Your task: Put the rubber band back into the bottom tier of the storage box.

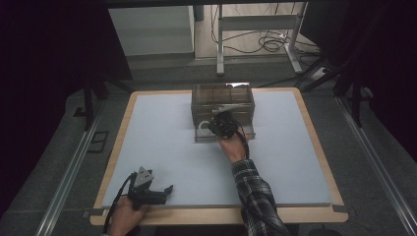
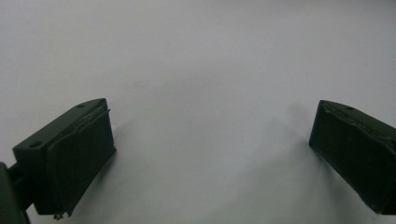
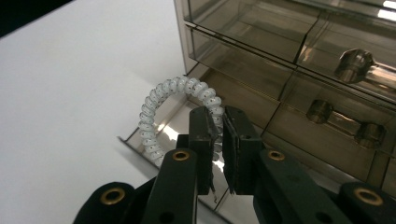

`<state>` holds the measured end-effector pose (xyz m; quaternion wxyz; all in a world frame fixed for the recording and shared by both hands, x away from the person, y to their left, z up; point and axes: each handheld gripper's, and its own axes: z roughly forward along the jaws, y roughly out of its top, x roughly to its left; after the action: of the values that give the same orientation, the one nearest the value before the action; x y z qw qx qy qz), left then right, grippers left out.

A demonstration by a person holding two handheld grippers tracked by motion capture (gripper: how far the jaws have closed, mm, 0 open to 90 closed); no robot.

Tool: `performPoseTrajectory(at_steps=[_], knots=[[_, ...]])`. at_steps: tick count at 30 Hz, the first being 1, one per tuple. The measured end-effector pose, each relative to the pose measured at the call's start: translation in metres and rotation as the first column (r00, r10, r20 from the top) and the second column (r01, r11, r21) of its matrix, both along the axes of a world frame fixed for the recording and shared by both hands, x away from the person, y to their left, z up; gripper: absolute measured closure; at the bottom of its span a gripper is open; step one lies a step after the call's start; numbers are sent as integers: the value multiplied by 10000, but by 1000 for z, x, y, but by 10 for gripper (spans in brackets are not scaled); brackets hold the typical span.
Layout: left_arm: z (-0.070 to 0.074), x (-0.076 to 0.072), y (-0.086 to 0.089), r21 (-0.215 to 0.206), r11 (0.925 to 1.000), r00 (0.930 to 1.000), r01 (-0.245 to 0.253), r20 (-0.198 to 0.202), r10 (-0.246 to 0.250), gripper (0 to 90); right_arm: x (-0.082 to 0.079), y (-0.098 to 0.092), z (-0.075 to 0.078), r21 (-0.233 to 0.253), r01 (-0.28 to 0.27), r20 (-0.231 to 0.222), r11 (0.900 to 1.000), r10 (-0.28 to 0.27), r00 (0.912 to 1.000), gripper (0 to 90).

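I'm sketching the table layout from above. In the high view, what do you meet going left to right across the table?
Left gripper at the near left edge → white spiral hair tie → right gripper, shut on the hair tie at the clear drawer organizer's open bottom drawer.

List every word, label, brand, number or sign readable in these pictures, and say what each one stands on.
None can be read.
Clear drawer box: no label or print on its fronts or knobs.
White spiral hair tie held in the right tool: small dark specks, no writing.
Left tool and right tool: plain black jaws, no brand mark.
White table mat: blank.
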<state>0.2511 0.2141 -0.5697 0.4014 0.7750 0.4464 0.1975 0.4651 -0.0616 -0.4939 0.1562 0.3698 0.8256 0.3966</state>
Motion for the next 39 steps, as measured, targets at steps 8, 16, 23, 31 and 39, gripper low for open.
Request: performPoseTrajectory(at_steps=[8, 16, 23, 31, 39], knots=[[0, 0, 0, 15, 10000, 10000, 3, 5, -3, 0, 6, 7, -19, -767, 80, -66, 9970, -85, 9999, 809], [0, 0, 0, -5, 10000, 10000, -1, 10, 1, 0, 9, 15, -28, -855, -91, -450, 9963, 53, 9990, 759], [0, 0, 0, -10, 10000, 10000, -7, 14, 7, 0, 9, 14, -26, -736, -95, -407, 9972, 65, 9992, 712], [0, 0, 0, 17, 10000, 10000, 3, 6, -3, 0, 4, 11, -20, -724, -236, -316, 9971, 214, 9993, 635], [0, 0, 0, 3, 10000, 10000, 1, 8, -1, 0, -1, 9, -13, -821, -329, -169, 9961, 317, 9994, 552]])
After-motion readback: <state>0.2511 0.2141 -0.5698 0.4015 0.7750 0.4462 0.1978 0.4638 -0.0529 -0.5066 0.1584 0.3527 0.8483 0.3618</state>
